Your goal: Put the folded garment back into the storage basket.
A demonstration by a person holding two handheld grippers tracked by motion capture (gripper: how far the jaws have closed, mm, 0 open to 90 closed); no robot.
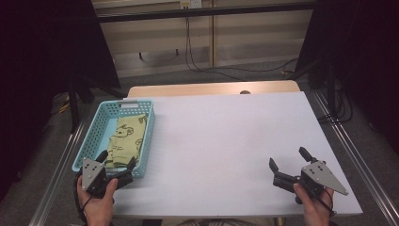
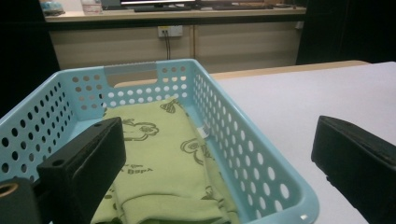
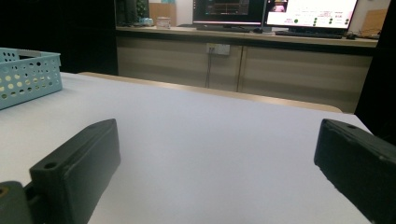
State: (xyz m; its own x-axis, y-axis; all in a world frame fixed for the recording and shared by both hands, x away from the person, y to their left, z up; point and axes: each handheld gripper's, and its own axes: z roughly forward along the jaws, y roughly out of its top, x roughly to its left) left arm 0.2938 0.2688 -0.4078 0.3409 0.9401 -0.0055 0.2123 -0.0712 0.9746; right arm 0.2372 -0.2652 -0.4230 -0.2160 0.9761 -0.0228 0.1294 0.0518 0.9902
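A light blue perforated basket (image 1: 96,127) stands at the table's left edge, with a folded green printed cloth (image 1: 126,140) lying inside it. My left gripper (image 1: 116,159) hovers open at the basket's near end, jaws spread wide over its front rim. In the left gripper view the cloth (image 2: 163,163) lies between the jaws, inside the basket (image 2: 261,163). My right gripper (image 1: 289,157) is open near the table's front right, with nothing between its jaws. The right gripper view has the basket's corner (image 3: 28,74) at far left.
The white tabletop (image 1: 226,136) spreads between the two grippers. Cables (image 1: 197,56) hang down the wall behind the table. Monitors (image 3: 275,11) stand on a counter beyond the far edge. Metal rails (image 1: 357,155) run along both sides of the table.
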